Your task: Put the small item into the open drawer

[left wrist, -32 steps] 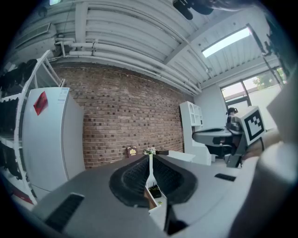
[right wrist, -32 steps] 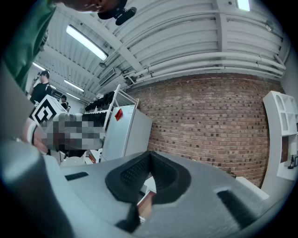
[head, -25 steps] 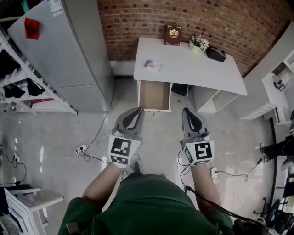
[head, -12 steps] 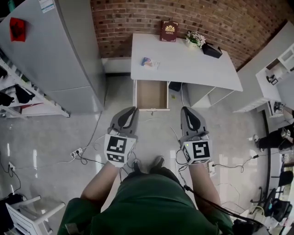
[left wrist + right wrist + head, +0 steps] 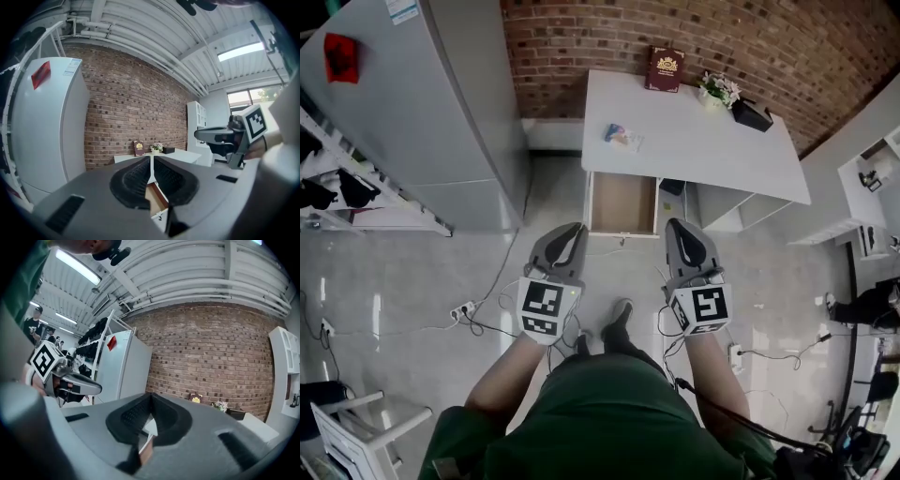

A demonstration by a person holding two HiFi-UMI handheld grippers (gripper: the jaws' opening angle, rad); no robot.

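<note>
left gripper (image 5: 565, 246) closed; right gripper (image 5: 691, 246) closed

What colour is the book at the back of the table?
The book is dark red with gold on it; head view shows it best.

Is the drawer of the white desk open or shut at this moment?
Open. The drawer sticks out from under the white desk, and the head view looks down onto its bare brown bottom.
</note>
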